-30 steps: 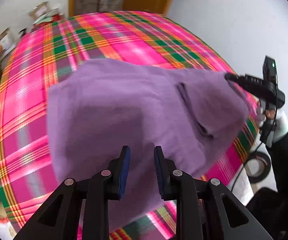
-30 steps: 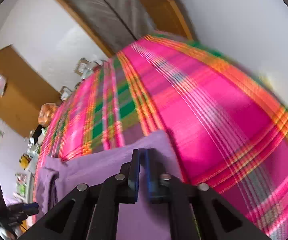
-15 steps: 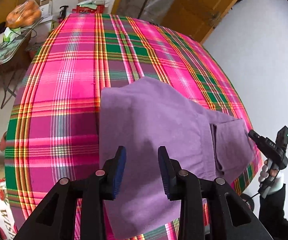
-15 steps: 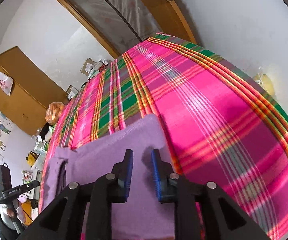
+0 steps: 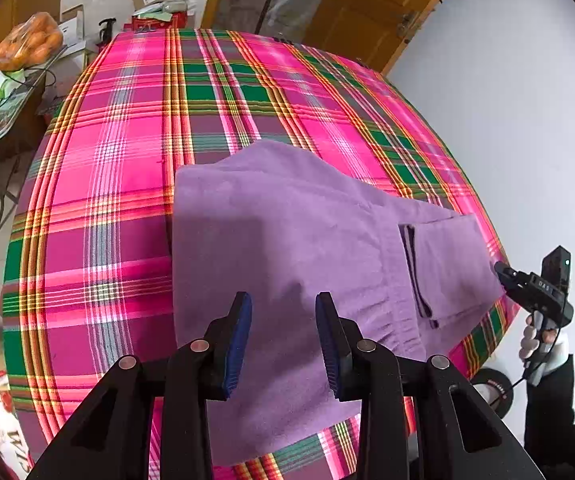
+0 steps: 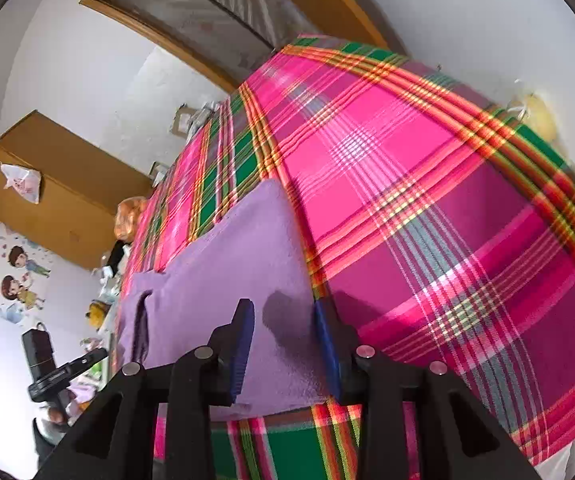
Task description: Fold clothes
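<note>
Now that both claws have let go, we find the purple garment (image 5: 287,248) lying flat on the plaid bed (image 5: 119,184), near its front edge. A second ago our right claw (image 6: 285,344) was pinched shut on the cloth's corner; its jaws are opening now, with the cloth's edge below them but not pressed by the pads. Our left claw (image 5: 283,340) stands parted above the near part of the cloth, holding nothing; a second ago its jaws were closer together, and it has since drawn back a little, so more of the bed shows.

From the left view we see the right claw (image 5: 527,292) at the cloth's far right corner, where a smaller folded layer (image 5: 447,264) lies on top.

We judge that one fold has just been laid down and released. The garment looks roughly rectangular, so another fold would likely follow, calling for fresh grips on an edge.
</note>
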